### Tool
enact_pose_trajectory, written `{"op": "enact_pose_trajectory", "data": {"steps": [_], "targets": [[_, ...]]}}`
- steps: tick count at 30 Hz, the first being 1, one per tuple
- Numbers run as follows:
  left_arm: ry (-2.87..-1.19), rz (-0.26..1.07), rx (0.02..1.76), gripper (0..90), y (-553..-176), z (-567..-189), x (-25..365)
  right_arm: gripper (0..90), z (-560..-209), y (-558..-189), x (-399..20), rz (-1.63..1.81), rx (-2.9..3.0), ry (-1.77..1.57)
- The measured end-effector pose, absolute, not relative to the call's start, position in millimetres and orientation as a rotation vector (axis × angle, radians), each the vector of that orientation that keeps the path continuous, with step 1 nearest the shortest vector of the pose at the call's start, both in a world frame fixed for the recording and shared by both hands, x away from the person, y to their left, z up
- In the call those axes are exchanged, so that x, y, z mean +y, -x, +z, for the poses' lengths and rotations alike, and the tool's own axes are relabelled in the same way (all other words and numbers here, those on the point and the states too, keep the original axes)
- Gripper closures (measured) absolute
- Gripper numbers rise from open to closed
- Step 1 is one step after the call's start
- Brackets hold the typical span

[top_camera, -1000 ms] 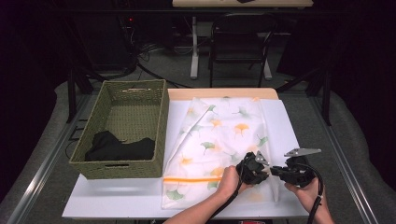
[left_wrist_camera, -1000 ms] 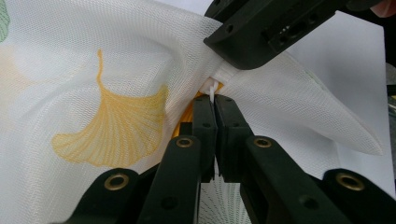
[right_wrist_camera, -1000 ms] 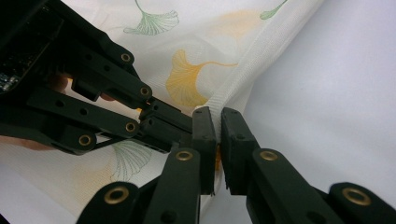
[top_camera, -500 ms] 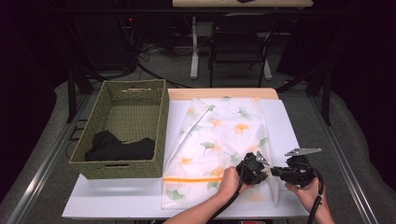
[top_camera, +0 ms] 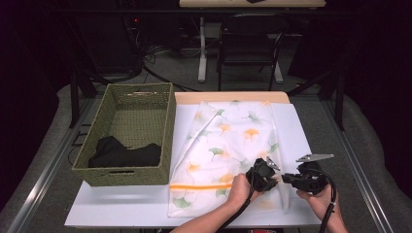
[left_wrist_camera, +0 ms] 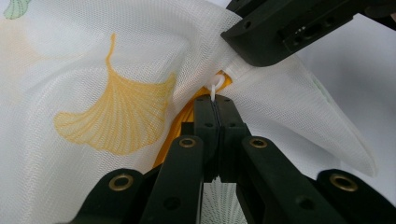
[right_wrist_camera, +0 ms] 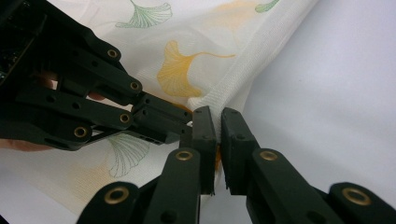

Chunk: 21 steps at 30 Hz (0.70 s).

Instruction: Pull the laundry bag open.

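I had the left gripper [left_wrist_camera: 214, 100] clamped on the zip pull [left_wrist_camera: 214, 87], the right gripper [right_wrist_camera: 219, 122] pinching the bag [top_camera: 228, 145] corner beside it; pulling slowly and steadily along the zip seemed best.

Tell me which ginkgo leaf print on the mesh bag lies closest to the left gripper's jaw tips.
The big yellow-orange leaf beside the left gripper on the mesh bag. The other leaf, green, sits off at the frame's corner.

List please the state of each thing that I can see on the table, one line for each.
White mesh laundry bag with ginkgo leaf print: flat on table, orange zipper closed.
White zipper pull: pinched by left gripper.
Left gripper: shut on pull.
Right gripper: shut on bag corner.
Green woven basket: open.
Black cloth: crumpled in basket.
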<state>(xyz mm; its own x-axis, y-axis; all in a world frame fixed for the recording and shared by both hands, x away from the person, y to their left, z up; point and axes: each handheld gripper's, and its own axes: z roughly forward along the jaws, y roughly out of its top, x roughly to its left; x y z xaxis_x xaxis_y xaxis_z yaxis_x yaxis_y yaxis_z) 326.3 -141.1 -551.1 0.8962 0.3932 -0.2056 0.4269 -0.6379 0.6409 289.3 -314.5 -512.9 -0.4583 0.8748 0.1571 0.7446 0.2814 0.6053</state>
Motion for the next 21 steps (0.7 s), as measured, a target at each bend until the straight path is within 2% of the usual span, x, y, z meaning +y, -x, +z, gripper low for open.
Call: {"op": "enact_pose_trajectory", "data": {"steps": [21], "targets": [[-2.345,-0.075,0.655,89.9,-329.3,-549.2,-136.6,85.7,-511.9,-290.4,-316.0,0.924,2.326,-1.536]]}}
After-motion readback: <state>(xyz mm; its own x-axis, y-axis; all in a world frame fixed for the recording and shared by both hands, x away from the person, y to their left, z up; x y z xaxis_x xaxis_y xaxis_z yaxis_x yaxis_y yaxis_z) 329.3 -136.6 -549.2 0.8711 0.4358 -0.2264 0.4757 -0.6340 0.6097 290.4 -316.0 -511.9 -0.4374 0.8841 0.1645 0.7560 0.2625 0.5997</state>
